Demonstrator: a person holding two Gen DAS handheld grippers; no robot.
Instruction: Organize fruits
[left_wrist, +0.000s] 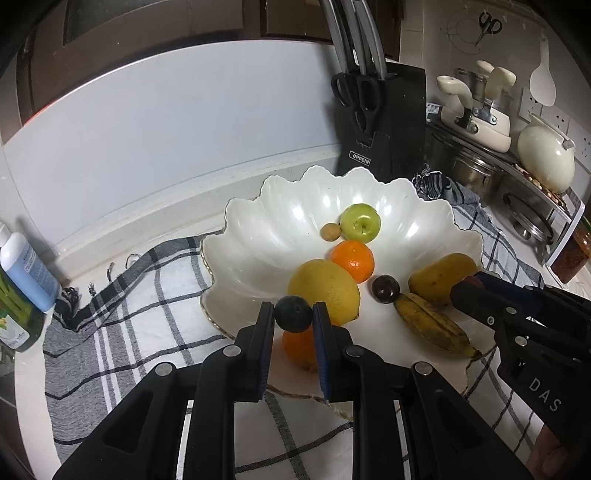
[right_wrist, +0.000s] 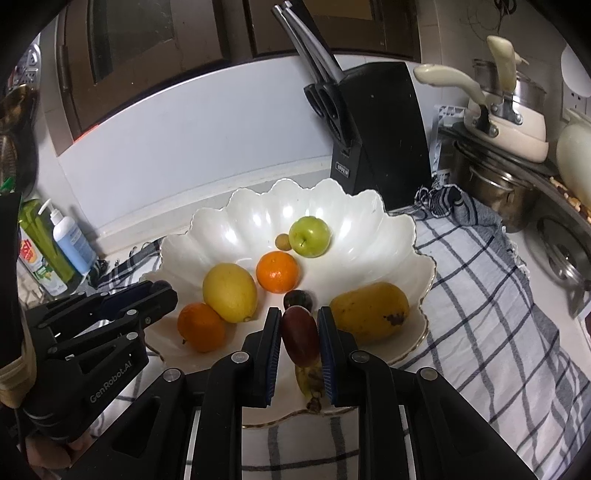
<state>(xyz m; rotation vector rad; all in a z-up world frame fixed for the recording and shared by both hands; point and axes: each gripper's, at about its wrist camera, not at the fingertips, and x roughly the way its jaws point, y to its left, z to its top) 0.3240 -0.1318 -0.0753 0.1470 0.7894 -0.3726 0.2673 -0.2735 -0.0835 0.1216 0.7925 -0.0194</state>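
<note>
My left gripper (left_wrist: 293, 308) is shut on a dark blue-black round plum (left_wrist: 293, 314) above the near rim of a white scalloped bowl (left_wrist: 258, 236). My right gripper (right_wrist: 299, 314) is shut on a reddish-purple oval fruit (right_wrist: 300, 338) over the bowl's (right_wrist: 221, 229) front part. Inside lie a green apple (left_wrist: 360, 222), a small brown fruit (left_wrist: 330, 232), an orange (left_wrist: 352, 260), a big lemon (left_wrist: 324, 291), a dark plum (left_wrist: 385, 289), a mango (left_wrist: 441, 278), a spotted banana (left_wrist: 432, 325) and a second orange (right_wrist: 201, 326).
The bowl rests on a grey checked cloth (left_wrist: 147, 314) on a white counter. A black knife block (left_wrist: 384, 122) stands behind it. Pots and a cream kettle (left_wrist: 546, 155) crowd the right side. Bottles (left_wrist: 26, 266) stand at the left.
</note>
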